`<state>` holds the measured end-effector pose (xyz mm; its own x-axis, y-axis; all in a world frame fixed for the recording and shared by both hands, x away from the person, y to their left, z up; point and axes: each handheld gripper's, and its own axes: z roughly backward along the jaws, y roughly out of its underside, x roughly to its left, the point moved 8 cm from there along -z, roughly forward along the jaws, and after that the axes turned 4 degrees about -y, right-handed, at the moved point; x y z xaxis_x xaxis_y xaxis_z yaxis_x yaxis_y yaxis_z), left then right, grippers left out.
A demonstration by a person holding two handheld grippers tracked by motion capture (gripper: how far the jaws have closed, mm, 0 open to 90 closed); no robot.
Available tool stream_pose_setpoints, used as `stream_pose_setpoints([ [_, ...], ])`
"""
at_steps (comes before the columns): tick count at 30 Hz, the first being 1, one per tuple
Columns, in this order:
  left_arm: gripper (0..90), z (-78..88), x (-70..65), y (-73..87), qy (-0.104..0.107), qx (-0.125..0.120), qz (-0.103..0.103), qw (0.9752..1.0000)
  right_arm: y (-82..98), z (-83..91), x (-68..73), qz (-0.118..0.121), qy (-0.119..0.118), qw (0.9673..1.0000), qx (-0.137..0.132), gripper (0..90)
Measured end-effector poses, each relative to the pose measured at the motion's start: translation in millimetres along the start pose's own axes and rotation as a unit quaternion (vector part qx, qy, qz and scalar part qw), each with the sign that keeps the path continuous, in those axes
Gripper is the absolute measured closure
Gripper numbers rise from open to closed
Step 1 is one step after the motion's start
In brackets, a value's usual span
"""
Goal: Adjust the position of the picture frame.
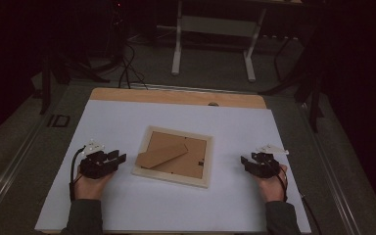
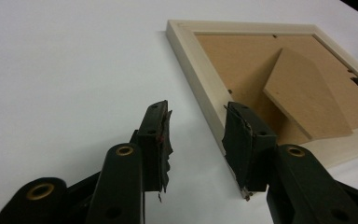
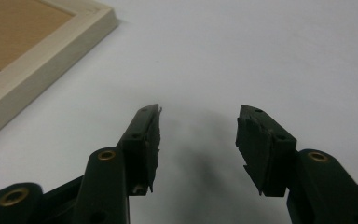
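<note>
I have a black two-jaw gripper in each hand, resting on a smooth white sheet (image 1: 127,205) that covers most of the table (image 1: 176,96), whose bare wooden edge shows as a tan strip along the far side. Between my hands lies a picture frame (image 1: 174,155), face down and turned a little askew to the sheet's edges. Its border is pale, unfinished-looking wood with square, flat rails, and the back is a matt brown fibreboard panel. On that panel lies the stand flap (image 1: 160,154), a flat brown piece with a pointed end, lifted slightly off the board in the left gripper view. A small dark hanger clip (image 2: 357,81) sits near one rail. My left gripper (image 1: 119,158) rests on the sheet just beside the frame's near left corner; its jaws are spread with nothing between them, and in the left gripper view the tip of one jaw stands in front of the pale rail, though I cannot tell whether it touches the wood. The pads (image 2: 164,140) are dark rubbery strips with ragged, torn edges. My right gripper (image 1: 246,161) lies well apart from the frame on its other side, jaws likewise spread over bare white sheet, with a soft shadow under them and the frame's corner (image 3: 103,16) off to one side.
</note>
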<state>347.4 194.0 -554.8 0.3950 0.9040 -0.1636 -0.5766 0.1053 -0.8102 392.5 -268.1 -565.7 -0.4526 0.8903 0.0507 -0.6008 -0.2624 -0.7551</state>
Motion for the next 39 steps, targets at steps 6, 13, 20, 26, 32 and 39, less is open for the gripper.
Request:
stream_pose_setpoints([
  [6, 65.3, -2.9, -6.3, 1.5, -0.003, 0.009, -0.023, 0.9997, -1.9, -4.6, 12.0, 0.014, -0.009, 0.9999, 0.002, 48.8],
  [13, 74.1, -1.7, -19.7, 0.2, 0.007, 0.007, -0.054, 0.9985, -6.3, -7.9, 24.8, 0.026, -0.025, 0.9993, 0.003, 49.4],
  [20, 90.0, 0.1, -27.9, -1.7, 0.003, 0.007, -0.074, 0.9972, -13.5, -14.3, 37.3, 0.046, -0.041, 0.9981, 0.003, 49.5],
  [26, 90.0, 3.0, -35.9, -5.4, 0.012, 0.001, -0.085, 0.9963, -23.1, -21.1, 43.7, 0.055, -0.047, 0.9974, 0.001, 49.9],
  [32, 90.0, 4.5, -43.9, -7.0, 0.024, -0.002, -0.093, 0.9954, -32.4, -26.7, 46.6, 0.051, -0.059, 0.9969, -0.003, 53.3],
  [39, 90.0, 2.4, -46.3, -3.6, 0.026, 0.004, -0.092, 0.9954, -41.8, -37.7, 47.1, 0.047, -0.071, 0.9964, -0.005, 60.7],
])
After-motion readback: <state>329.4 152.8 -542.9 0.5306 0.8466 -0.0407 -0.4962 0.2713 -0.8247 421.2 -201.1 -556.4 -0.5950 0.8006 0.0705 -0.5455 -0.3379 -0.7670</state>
